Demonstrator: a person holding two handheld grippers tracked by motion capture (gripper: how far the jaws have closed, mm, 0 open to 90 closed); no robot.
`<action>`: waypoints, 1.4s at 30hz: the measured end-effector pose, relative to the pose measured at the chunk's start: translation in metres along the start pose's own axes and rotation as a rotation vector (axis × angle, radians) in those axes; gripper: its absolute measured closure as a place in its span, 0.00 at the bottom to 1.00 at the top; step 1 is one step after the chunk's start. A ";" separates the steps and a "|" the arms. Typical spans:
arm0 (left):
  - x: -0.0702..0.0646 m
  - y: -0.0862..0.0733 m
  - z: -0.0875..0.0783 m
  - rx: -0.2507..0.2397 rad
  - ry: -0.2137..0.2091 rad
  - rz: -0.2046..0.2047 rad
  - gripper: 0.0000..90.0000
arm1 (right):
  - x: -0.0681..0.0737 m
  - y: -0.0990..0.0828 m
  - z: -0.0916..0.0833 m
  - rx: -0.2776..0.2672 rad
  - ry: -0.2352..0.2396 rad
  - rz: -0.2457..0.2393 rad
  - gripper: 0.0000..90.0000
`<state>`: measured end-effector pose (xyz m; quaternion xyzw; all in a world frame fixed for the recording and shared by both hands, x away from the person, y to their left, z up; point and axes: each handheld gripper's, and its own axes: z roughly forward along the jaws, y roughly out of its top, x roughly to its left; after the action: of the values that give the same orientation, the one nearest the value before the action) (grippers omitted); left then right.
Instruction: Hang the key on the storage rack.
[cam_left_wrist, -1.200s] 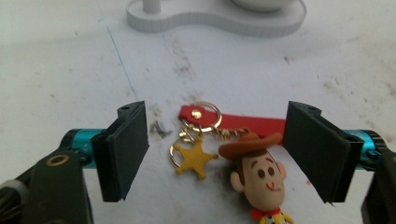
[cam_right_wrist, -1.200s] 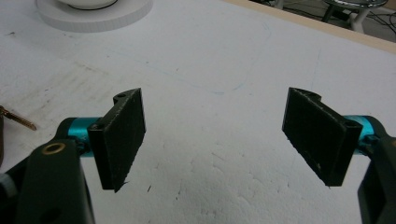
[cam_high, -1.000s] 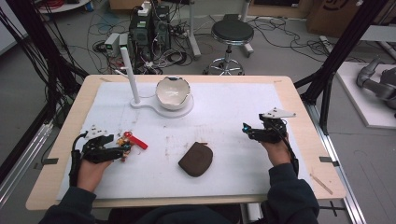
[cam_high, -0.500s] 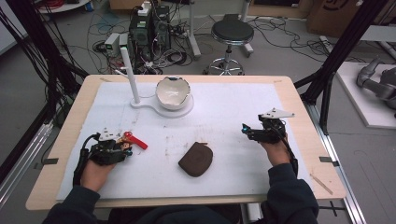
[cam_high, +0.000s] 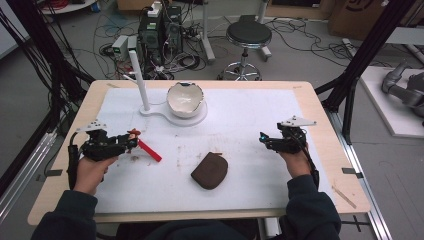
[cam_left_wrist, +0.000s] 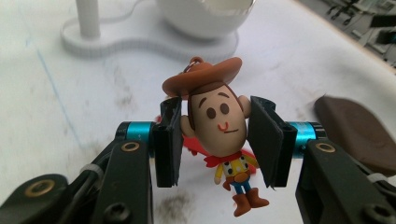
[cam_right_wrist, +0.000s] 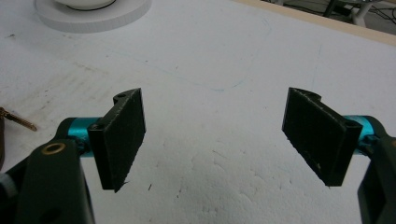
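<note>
- Left gripper (cam_left_wrist: 214, 142): at the left side of the surface (cam_high: 280, 115), jaws pointing toward the centre. They sit close on either side of the head of a cowboy figure keychain (cam_left_wrist: 219, 126); whether the pads press it or only bracket it is hard to tell, as a thin gap seems to show on each side.
- Cowboy figure: upright between the jaws, hat up and boots down, long axis vertical, face toward the gripper's camera.
- Red strap (cam_high: 149, 150): trails from the figure along the surface, slanting toward the centre.
- White stand (cam_high: 172, 116): far side, post with a cracked-shell bowl (cam_high: 185, 99), ahead of the left gripper.
- Brown pouch (cam_high: 210, 170): lies flat at the centre front, between the two grippers.
- Right gripper (cam_right_wrist: 215, 135): at the right side, jaws spread wide with nothing between them, hovering above bare surface, well apart from the figure.
</note>
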<state>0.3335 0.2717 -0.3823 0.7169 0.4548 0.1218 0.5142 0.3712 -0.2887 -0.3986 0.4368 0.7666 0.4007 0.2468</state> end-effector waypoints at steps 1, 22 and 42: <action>0.000 0.004 -0.001 -0.016 -0.010 0.000 0.62 | 0.000 0.000 0.000 -0.002 -0.002 -0.004 0.24; 0.009 0.120 -0.003 -0.165 0.052 0.047 0.62 | 0.000 0.002 -0.001 -0.016 0.008 -0.009 0.24; 0.022 0.160 0.011 -0.169 0.142 0.022 0.62 | 0.001 0.002 -0.001 -0.014 0.025 -0.006 0.24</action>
<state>0.4370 0.2726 -0.2582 0.6655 0.4702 0.2159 0.5380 0.3716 -0.2877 -0.3964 0.4277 0.7683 0.4106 0.2413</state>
